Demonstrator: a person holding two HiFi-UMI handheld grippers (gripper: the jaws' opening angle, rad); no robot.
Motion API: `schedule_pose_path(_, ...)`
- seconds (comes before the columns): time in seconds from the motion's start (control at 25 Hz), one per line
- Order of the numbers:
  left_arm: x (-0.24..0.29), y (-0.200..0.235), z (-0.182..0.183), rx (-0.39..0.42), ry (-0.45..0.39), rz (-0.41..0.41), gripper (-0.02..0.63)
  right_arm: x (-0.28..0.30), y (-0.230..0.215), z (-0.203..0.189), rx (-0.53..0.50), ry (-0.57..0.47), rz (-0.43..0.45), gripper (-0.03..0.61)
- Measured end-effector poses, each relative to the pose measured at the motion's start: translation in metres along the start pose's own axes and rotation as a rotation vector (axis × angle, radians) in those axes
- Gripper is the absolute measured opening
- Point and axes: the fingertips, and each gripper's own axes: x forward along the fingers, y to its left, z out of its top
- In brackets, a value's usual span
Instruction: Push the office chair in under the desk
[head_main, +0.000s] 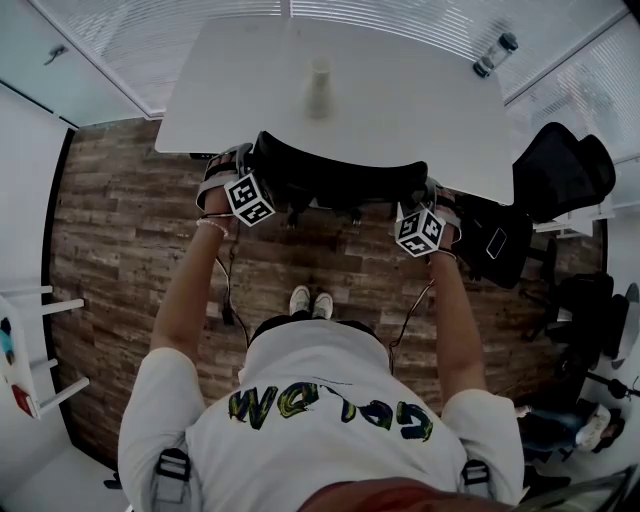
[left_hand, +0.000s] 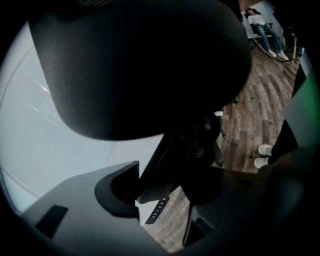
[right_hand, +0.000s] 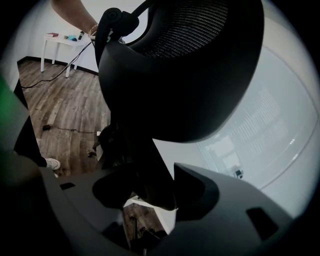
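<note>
Black, mesh-backed and curved, the office chair (head_main: 335, 180) is seen from above at the near edge of the white rectangular counter (head_main: 400, 110). Its seat is judged to be already tucked beneath, since only the backrest shows over the brown wood-plank floor (head_main: 130, 230). The backrest is taken at its two outer edges, one gripper to each side, a hold judged to be chosen so that the push is shared evenly and the chair is kept from swivelling as it is driven straight in. The jaws of the left gripper (left_hand: 165, 195) are set wide, with a dark strut of the chair's frame lodged between their notched tips and apparently pressed from both sides. The jaws of the right gripper (right_hand: 150, 192) are likewise spread wide and closed onto a thick black frame member below the mesh. Both forearms are stretched forward from the shoulders, roughly parallel and set as far apart as the backrest is wide, and both grippers are tilted downward toward the counter's edge with their marker cubes uppermost. A pale, blurred cup-like thing (head_main: 318, 92) is stood near the counter's middle, well apart from the chair, and a second black chair (head_main: 560, 170) is parked off the counter's right end. Neither is judged to be in the way of the push.
</note>
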Motion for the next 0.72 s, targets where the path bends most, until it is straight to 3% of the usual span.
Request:
schedule_pose_path(0.28,0.003,0.001,0.002,-0.002,-0.003,-0.004,0.249,0.002,-0.002,-0.001,0.0,-0.011,-0.008,0.238)
schedule_pose_path(0.44,-0.005,-0.001,0.002,-0.016,-0.011,-0.03,0.269,-0.003,0.001,0.002,0.079,-0.037,0.02,0.275)
schedule_pose_path(0.48,-0.009,-0.001,0.003,-0.03,-0.015,-0.034,0.273,-0.007,0.001,0.002,0.097,-0.032,0.025,0.29)
schedule_pose_path(0.72,-0.047,-0.003,0.014,-0.164,-0.084,-0.026,0.272,-0.041,-0.016,0.002,0.188,-0.047,-0.016,0.232)
